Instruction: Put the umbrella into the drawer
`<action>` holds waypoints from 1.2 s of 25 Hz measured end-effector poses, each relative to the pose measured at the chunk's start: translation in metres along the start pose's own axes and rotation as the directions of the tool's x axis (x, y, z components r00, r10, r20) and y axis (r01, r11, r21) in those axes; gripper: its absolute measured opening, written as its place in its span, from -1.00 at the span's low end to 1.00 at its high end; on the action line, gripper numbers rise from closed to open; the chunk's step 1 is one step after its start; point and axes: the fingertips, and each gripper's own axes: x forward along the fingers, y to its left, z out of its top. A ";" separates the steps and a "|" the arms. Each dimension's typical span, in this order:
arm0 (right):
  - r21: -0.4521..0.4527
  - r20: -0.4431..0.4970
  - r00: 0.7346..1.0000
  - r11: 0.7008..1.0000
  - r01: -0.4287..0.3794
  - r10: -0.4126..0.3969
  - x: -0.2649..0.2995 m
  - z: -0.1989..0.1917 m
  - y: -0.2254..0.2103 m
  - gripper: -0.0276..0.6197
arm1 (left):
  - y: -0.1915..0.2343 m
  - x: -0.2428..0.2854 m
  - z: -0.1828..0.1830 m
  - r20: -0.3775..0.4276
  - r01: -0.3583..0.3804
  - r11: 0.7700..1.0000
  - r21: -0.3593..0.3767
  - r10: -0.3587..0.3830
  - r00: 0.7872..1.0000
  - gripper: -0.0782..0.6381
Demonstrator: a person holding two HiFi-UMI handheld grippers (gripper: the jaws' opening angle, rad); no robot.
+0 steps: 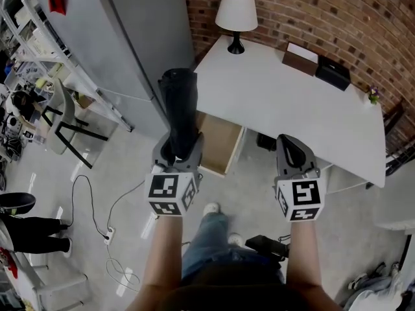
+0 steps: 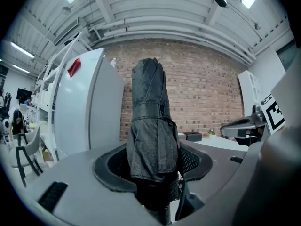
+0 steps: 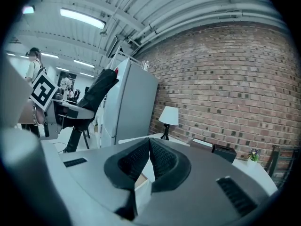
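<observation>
A folded black umbrella stands upright out of my left gripper, which is shut on its lower end. In the left gripper view the umbrella fills the space between the pads. The open wooden drawer juts from under the white desk, just right of and beyond the umbrella. My right gripper hovers in front of the desk's near edge, shut with nothing in it. In the right gripper view its jaw tips meet, and the umbrella shows at the left.
On the desk stand a white lamp, a brown box and a black box. A grey refrigerator stands left of the desk. A chair, a floor cable with a power strip and a bystander's legs are at the left.
</observation>
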 end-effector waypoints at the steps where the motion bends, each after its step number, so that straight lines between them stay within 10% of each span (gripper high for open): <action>1: -0.002 -0.006 1.000 1.000 0.000 0.000 0.010 0.001 0.000 -0.91 | 0.007 0.008 0.000 -0.003 0.003 1.000 -0.006 -0.003 1.000 -0.13; 17: 0.006 -0.201 0.979 0.999 -0.039 0.039 0.144 -0.041 0.041 -0.91 | 0.102 0.106 -0.100 -0.198 0.034 0.976 -0.214 -0.078 0.977 -0.13; 30: 0.041 -0.340 0.937 0.997 -0.070 0.079 0.177 -0.088 0.077 -0.91 | 0.123 0.108 -0.219 -0.438 -0.079 0.889 -0.452 -0.144 0.887 -0.13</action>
